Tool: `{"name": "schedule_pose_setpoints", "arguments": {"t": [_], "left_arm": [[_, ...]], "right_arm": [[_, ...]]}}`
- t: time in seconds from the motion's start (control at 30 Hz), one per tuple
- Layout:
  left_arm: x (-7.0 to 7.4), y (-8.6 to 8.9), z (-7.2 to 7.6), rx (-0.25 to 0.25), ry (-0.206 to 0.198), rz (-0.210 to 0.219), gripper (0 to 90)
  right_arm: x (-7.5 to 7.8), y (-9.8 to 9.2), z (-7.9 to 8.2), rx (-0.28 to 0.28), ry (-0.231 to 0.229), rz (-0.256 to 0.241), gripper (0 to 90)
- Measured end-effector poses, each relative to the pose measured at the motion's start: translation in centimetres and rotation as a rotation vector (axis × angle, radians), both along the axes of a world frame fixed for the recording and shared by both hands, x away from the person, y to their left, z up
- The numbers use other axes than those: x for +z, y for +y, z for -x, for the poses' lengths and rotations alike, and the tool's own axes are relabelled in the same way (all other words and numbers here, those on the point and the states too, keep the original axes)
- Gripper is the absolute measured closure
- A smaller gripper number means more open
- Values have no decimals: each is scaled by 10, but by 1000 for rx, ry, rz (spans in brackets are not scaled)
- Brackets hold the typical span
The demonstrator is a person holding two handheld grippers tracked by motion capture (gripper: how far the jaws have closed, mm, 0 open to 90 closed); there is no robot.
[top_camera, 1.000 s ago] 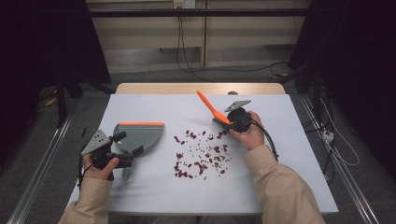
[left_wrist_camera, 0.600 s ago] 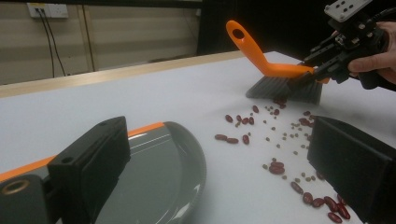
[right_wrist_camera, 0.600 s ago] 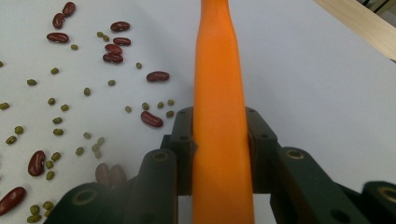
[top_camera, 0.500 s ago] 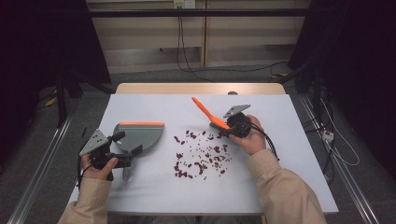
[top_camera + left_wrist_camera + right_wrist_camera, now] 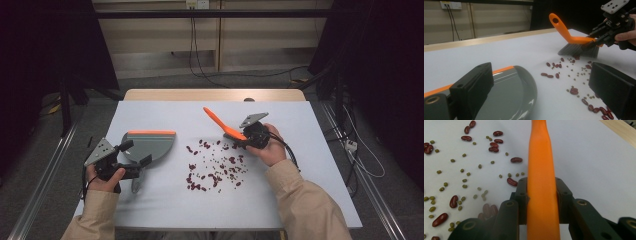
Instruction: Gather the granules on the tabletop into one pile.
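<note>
Scattered dark red kidney beans and tiny green mung beans (image 5: 216, 167) sit mid-table, slightly toward 5 o'clock. At their 1 o'clock edge the right gripper (image 5: 246, 137) is clamped tight on the small orange-handled brush with grey bristles (image 5: 574, 41), bristles down on the tabletop. Over at 9 o'clock the left gripper (image 5: 134, 156) has its jaws spread wide at the grey plastic dustpan with an orange edge strip (image 5: 150, 142). The pale blue table (image 5: 310, 190) has lots of free surface along the far edge and right side.
</note>
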State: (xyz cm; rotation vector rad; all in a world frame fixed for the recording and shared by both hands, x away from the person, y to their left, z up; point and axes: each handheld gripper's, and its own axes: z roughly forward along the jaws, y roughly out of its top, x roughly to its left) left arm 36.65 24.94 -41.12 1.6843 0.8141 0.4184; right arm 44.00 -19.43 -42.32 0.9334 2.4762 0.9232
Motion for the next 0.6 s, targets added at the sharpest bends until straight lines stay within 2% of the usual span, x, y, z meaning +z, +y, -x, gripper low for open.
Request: {"name": "schedule_pose_setpoints", "arguments": {"t": [0.33,0.6], "left_arm": [[-1,0,-3,-2,3,0,56],[-2,-2,-2,-5,5,-15,56]], "right_arm": [[3,3,9,57,26,9,705],[4,2,21,117,26,12,705]]}}
